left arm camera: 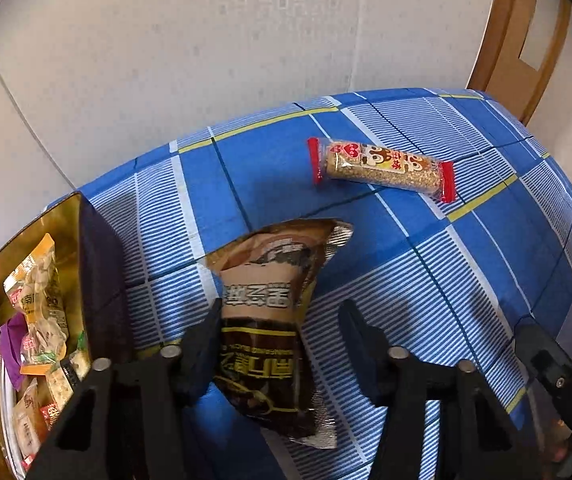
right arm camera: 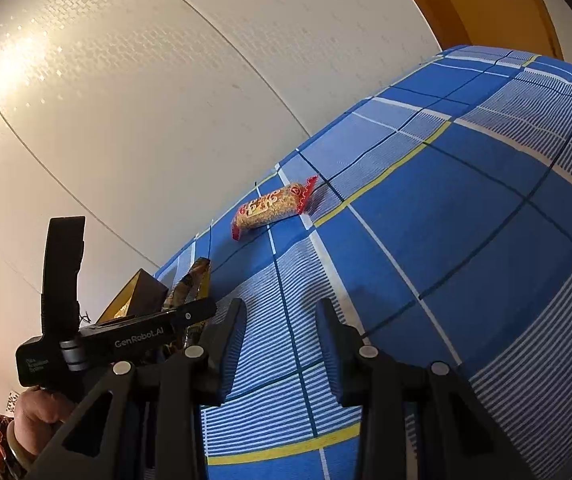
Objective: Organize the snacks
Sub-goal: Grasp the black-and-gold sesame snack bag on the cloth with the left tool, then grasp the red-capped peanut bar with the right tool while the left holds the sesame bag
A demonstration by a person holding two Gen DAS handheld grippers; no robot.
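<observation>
A brown snack packet (left arm camera: 262, 320) lies on the blue checked tablecloth (left arm camera: 445, 280). My left gripper (left arm camera: 282, 308) points down over it with one finger on each side. The left finger touches the packet's edge and the right finger (left arm camera: 355, 320) stands apart from it, so the jaws are open. A grain bar in a red-ended wrapper (left arm camera: 381, 168) (right arm camera: 274, 206) lies farther back on the cloth. My right gripper (right arm camera: 282, 308) hovers low over bare cloth (right arm camera: 445, 220), slightly open with nothing between its fingers.
A gold tin box (left arm camera: 66, 216) (right arm camera: 138, 288) with several wrapped snacks stands at the left, close to the packet. A white wall runs behind the table. A wooden chair back (left arm camera: 525, 40) stands at the far right. A hand (right arm camera: 38, 412) holds the left tool's black body (right arm camera: 126, 340).
</observation>
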